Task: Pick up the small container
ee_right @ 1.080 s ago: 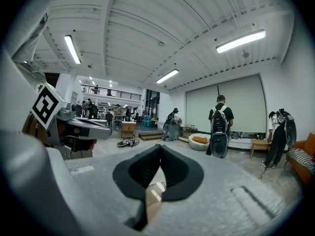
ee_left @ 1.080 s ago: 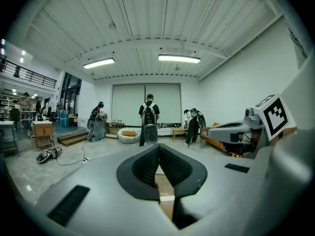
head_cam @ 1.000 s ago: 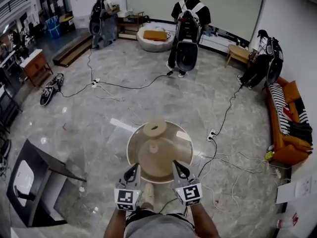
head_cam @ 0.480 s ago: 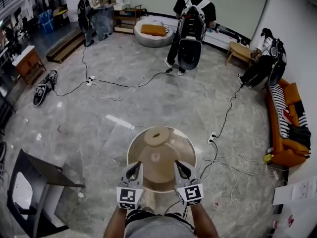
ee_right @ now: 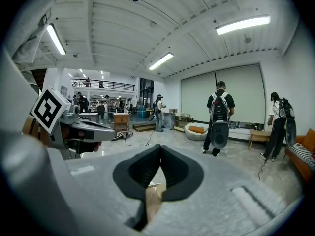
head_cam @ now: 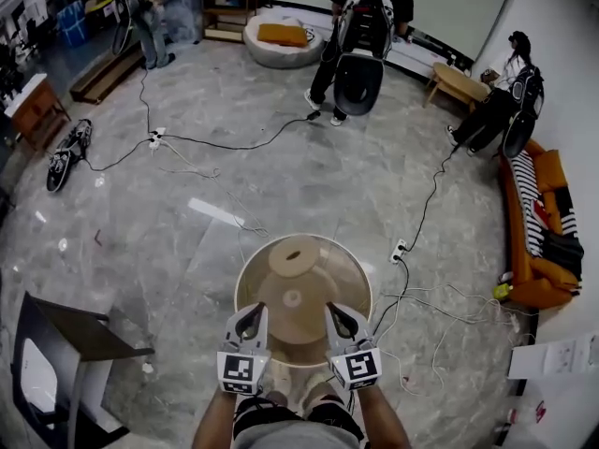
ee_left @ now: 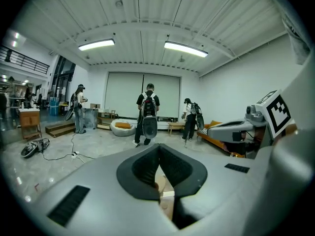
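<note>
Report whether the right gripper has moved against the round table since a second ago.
Yes, slightly: the right gripper reaches further in over the round table, toward its middle.

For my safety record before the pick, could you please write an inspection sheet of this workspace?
Surface: round wooden table on a grey stone floor.
Job's things: small round thing at the table's middle, perhaps the small container; too small to tell.
Clutter: flat disc with a hole at the table's far side.
Grippers: left gripper and right gripper over the near edge, fingers shut, both empty.
Cables: black cable across the floor; white cables and a power strip right of the table.
Surroundings: three people with backpacks far off; orange sofa at right; dark table at left.
</note>
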A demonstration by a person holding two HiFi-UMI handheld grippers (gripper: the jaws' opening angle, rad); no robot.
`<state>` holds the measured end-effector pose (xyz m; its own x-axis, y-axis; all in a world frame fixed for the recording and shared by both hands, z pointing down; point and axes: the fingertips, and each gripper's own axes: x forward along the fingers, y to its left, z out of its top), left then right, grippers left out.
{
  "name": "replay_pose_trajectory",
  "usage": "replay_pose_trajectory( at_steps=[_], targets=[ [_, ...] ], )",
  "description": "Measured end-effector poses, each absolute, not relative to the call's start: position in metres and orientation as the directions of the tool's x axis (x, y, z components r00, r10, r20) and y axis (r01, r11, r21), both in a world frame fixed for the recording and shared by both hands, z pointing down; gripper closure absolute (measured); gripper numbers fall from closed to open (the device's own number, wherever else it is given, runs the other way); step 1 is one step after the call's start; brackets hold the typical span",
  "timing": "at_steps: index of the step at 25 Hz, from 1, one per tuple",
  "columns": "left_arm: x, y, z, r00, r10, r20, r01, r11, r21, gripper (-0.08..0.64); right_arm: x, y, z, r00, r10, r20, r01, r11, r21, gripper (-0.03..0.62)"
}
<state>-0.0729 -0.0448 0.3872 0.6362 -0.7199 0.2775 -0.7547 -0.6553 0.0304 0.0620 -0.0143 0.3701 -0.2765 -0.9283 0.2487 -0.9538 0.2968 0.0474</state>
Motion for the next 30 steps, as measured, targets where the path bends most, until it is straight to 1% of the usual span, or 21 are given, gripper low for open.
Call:
replay_pose_trajectory(
  at_steps=[7, 12, 23, 26, 30],
  targets=[
    [-0.076, -0.079, 0.443, 0.615, -0.717, 0.327, -0.768, -0.638, 0.045, 0.541, 0.067, -0.050, 0.419, -0.279, -0.917, 0.285, -0.955, 0.297, 0.020, 0.592],
    [-0.064, -0.096, 0.480, 0.603, -0.714, 0.356, -0.773, -0.633, 0.040, 0.541, 0.077, -0.069, 0.468, -0.297, -0.898, 0.325, -0.952, 0.305, -0.028, 0.592],
    [-0.049, -0.107, 0.589, 0.557, -0.710, 0.430, -0.816, -0.565, 0.125, 0.541, 0.081, -0.085, 0.593, -0.340, -0.861, 0.379, -0.940, 0.323, -0.109, 0.592],
    [-0.050, -0.107, 0.624, 0.557, -0.708, 0.434, -0.810, -0.578, 0.096, 0.541, 0.079, -0.085, 0.624, -0.357, -0.847, 0.394, -0.933, 0.341, -0.113, 0.592],
    [-0.048, -0.108, 0.663, 0.541, -0.709, 0.452, -0.826, -0.548, 0.128, 0.541, 0.080, -0.086, 0.669, -0.372, -0.833, 0.410, -0.927, 0.358, -0.113, 0.592]
  ],
)
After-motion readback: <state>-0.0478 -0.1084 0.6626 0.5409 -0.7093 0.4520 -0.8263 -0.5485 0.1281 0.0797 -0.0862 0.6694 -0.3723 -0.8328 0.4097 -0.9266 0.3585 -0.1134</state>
